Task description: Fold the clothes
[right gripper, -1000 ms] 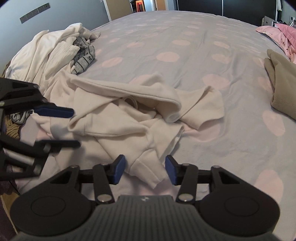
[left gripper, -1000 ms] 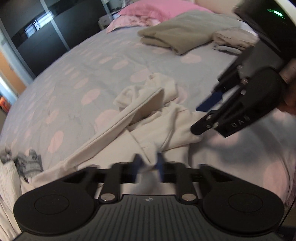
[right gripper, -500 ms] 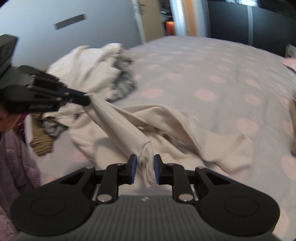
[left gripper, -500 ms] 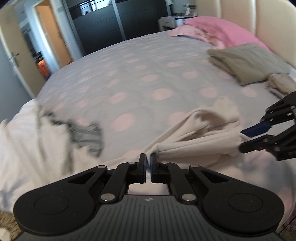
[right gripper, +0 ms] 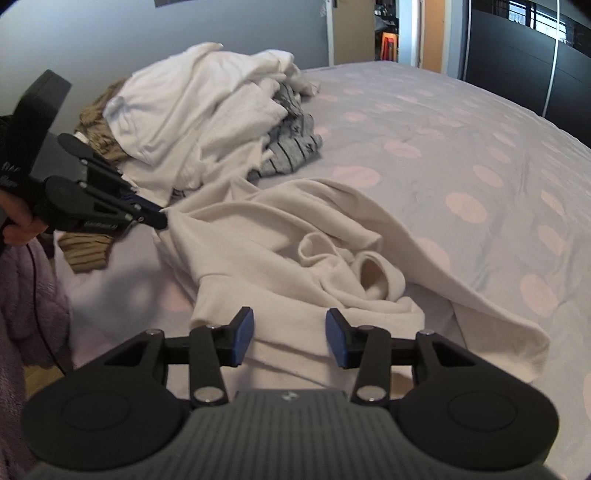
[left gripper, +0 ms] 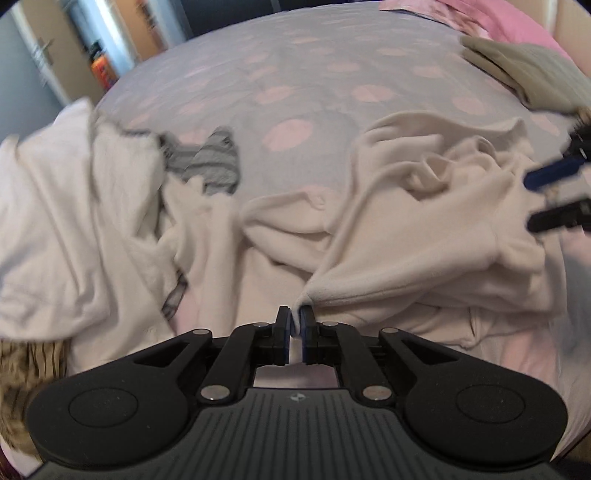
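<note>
A crumpled cream sweatshirt [left gripper: 424, 221] [right gripper: 295, 236] lies on the bed with the pink-spotted cover [right gripper: 461, 155]. My left gripper [left gripper: 294, 321] is shut on a corner of its fabric; in the right wrist view it [right gripper: 160, 218] pinches the garment's left end. My right gripper [right gripper: 290, 336] hangs just over the near hem of the sweatshirt, its jaws opening, and the blue pads [right gripper: 243, 332] stand apart from the cloth. In the left wrist view its fingertips [left gripper: 546, 177] show at the right edge.
A heap of white and grey striped clothes [right gripper: 229, 110] [left gripper: 92, 206] lies at the bed's left end, with a brown knit piece [right gripper: 88, 254] beside it. A folded beige garment [left gripper: 524, 70] and a pink pillow [left gripper: 509, 26] lie at the far side. A door and dark wardrobe [right gripper: 517, 48] stand beyond.
My left gripper shut on the sweatshirt's corner and pulled it to the left, stretching the cloth. My right gripper closed on the hem, then let go and now stands apart.
</note>
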A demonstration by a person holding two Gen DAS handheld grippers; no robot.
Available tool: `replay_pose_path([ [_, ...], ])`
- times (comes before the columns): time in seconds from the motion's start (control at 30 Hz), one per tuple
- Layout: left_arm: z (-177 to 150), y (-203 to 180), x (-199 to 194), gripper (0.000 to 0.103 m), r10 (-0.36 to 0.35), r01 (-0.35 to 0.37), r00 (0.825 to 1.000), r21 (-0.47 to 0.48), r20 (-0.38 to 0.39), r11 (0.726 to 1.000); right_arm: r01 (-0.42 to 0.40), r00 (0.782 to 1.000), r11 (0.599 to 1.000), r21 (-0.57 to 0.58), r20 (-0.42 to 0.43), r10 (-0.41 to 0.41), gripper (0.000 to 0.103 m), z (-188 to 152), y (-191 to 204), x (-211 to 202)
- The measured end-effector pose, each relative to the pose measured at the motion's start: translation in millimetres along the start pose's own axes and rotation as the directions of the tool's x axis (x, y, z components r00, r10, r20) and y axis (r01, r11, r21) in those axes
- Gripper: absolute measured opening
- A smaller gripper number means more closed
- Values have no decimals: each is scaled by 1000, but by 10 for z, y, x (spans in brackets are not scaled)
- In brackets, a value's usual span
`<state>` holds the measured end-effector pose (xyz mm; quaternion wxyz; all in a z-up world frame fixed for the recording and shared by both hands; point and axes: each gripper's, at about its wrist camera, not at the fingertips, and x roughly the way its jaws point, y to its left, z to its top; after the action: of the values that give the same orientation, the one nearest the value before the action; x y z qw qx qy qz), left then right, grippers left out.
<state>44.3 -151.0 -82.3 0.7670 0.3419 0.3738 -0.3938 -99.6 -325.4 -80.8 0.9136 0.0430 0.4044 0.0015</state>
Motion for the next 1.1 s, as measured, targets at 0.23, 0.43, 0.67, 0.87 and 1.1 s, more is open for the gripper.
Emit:
replay_pose_path([
  [0.23,-150,-204,-174,25,29,-48,994,171,109,984,56,998,998,31,29,-57,51,-82,-176,-205],
  [0.43,-232,-425,-340,31,2,-68,975,291,220,954,153,986,984,94,50,-158,54,-166,-359,-320],
  [0.67,-283,-611,-470,31,-24,-106,936,348,351,931,198,967,971,136,136,-216,54,-267,-409,-393],
  [0.87,-283,-805,-367,31,-9,-182,925,464,379,867,225,957,971,82,171,-236,54,-291,-422,-444],
  [1.1,-394,-1114,-188,31,-33,-281,908,666,417,691,273,951,951,148,109,-290,58,-336,-586,-412],
])
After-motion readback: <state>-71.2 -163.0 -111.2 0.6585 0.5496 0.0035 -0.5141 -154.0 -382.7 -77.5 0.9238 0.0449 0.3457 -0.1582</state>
